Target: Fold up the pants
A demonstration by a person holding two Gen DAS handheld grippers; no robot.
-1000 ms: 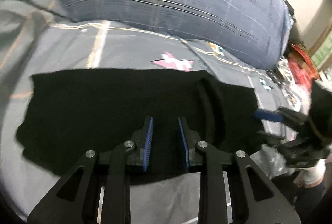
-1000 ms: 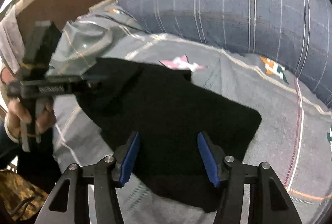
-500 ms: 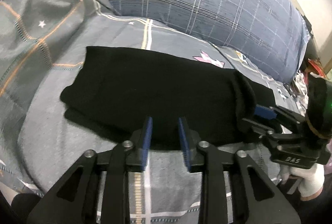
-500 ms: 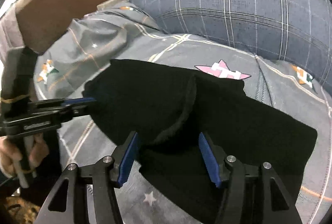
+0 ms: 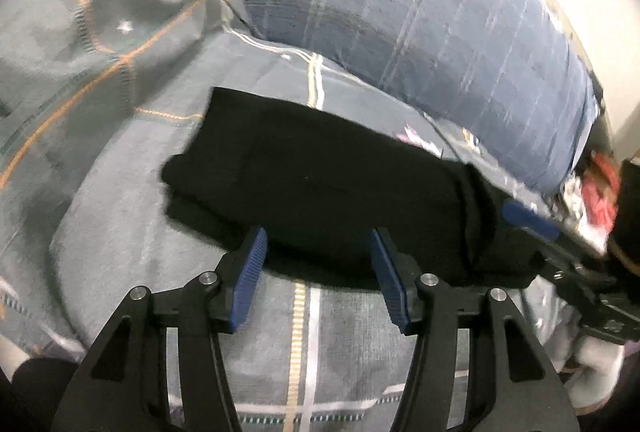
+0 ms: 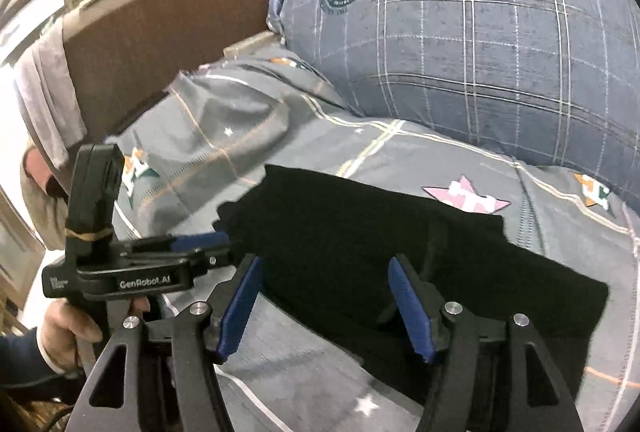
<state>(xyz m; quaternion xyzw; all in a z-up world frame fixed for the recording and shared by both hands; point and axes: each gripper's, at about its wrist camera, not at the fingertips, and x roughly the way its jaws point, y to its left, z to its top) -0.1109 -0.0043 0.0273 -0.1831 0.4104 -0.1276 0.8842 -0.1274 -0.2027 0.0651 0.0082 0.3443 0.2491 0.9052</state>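
Note:
Black pants (image 5: 320, 184) lie folded into a long flat bundle across the grey bed sheet (image 5: 312, 344). My left gripper (image 5: 320, 272) hovers at the bundle's near edge, its jaws opening, and the blue pads press on nothing. In the right wrist view the pants (image 6: 400, 232) fill the middle. My right gripper (image 6: 324, 296) stands over their near edge with its jaws opening; cloth lies below the pads, not pinched. The left gripper (image 6: 216, 250) shows at the pants' left end, held by a hand (image 6: 68, 328). The right gripper (image 5: 532, 244) shows at the pants' right end.
A big blue plaid duvet roll (image 6: 480, 32) lies behind the pants. A grey pillow (image 5: 80, 32) sits at the far left, with a brown headboard (image 6: 160, 32) beyond. Red and white clutter (image 5: 596, 188) lies off the bed's right side.
Both grippers have drawn back toward the pants' near edge. The left jaws have spread from nearly closed to wide, and the right jaws have widened slightly. The bundle lies still.

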